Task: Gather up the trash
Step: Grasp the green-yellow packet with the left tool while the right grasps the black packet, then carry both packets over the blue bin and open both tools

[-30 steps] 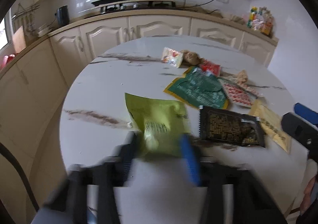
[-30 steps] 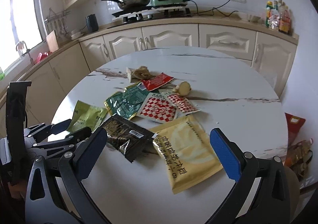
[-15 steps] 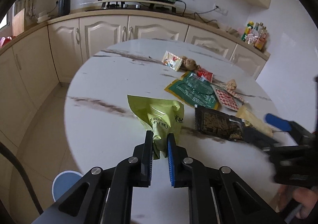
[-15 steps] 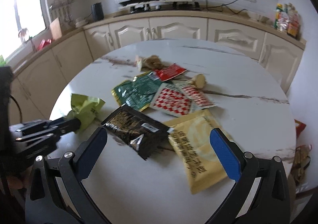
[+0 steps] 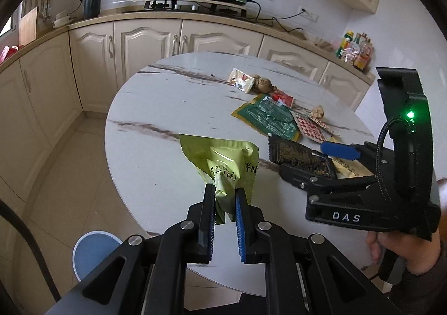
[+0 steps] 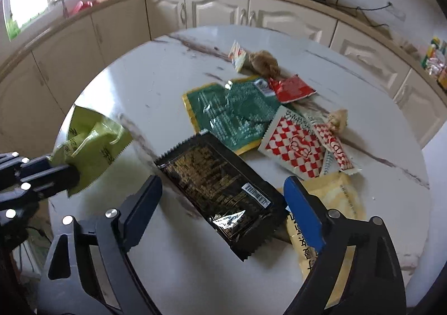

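My left gripper [image 5: 225, 197] is shut on a light green snack wrapper [image 5: 223, 164] and holds it lifted over the left edge of the round marble table [image 5: 156, 108]; the wrapper also shows in the right wrist view [image 6: 89, 144]. My right gripper [image 6: 223, 194] is open, its jaws on either side of a black wrapper [image 6: 220, 189] lying flat on the table. It shows in the left wrist view [image 5: 310, 160] too. Beyond lie a dark green wrapper [image 6: 232, 113], a red-checked wrapper [image 6: 296, 147], a red wrapper [image 6: 292, 88] and a yellow pouch [image 6: 327, 220].
A small white-and-red packet [image 6: 237, 56] and a brown crumpled lump [image 6: 264, 62] lie further back on the table. A blue round bin [image 5: 92, 252] stands on the floor below the table's left edge. Kitchen cabinets [image 5: 145, 44] and a stove run along the far wall.
My left gripper closed on the light green wrapper and lifted it off the table. My right gripper moved forward and down until its open jaws flank the black wrapper.
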`<control>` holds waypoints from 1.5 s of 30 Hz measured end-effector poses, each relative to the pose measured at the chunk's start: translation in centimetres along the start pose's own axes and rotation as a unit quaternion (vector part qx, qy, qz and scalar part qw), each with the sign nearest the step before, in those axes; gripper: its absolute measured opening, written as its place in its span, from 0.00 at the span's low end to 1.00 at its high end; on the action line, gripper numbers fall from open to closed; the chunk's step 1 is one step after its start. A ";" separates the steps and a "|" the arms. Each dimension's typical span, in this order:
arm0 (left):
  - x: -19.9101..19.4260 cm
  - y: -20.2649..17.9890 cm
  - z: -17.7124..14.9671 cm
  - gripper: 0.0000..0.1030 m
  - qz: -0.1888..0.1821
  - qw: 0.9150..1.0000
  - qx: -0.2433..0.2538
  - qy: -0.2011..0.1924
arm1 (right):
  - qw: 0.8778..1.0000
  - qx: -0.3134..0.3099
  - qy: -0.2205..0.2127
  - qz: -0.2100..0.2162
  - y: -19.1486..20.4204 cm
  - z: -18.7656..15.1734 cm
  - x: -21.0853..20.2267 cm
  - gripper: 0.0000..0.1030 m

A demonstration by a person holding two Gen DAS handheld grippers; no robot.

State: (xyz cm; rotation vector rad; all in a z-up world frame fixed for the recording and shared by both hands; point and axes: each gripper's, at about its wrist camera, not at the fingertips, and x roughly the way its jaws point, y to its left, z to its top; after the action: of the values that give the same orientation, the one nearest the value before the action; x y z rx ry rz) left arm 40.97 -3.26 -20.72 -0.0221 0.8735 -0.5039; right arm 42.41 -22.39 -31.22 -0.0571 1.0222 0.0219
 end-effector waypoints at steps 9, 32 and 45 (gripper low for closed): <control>0.4 0.5 0.3 0.09 -0.009 1.000 0.001 0.002 | 1.000 -0.001 -0.006 0.026 0.8 0.5 -0.2 0.27; -6.1 6.0 -0.5 0.09 -0.008 0.997 -0.040 -0.059 | 0.993 -0.018 -0.074 0.085 6.5 4.4 -4.6 0.04; -11.7 23.7 -8.0 0.09 0.155 0.975 -0.157 -0.031 | 0.961 -0.151 -0.047 0.227 27.3 7.7 1.4 0.04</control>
State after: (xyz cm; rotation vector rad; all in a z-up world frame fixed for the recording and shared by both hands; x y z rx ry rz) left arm 38.64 24.20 -22.65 -0.1868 0.8694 -0.0696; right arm 48.45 5.28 -29.42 -0.0972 0.9124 0.5945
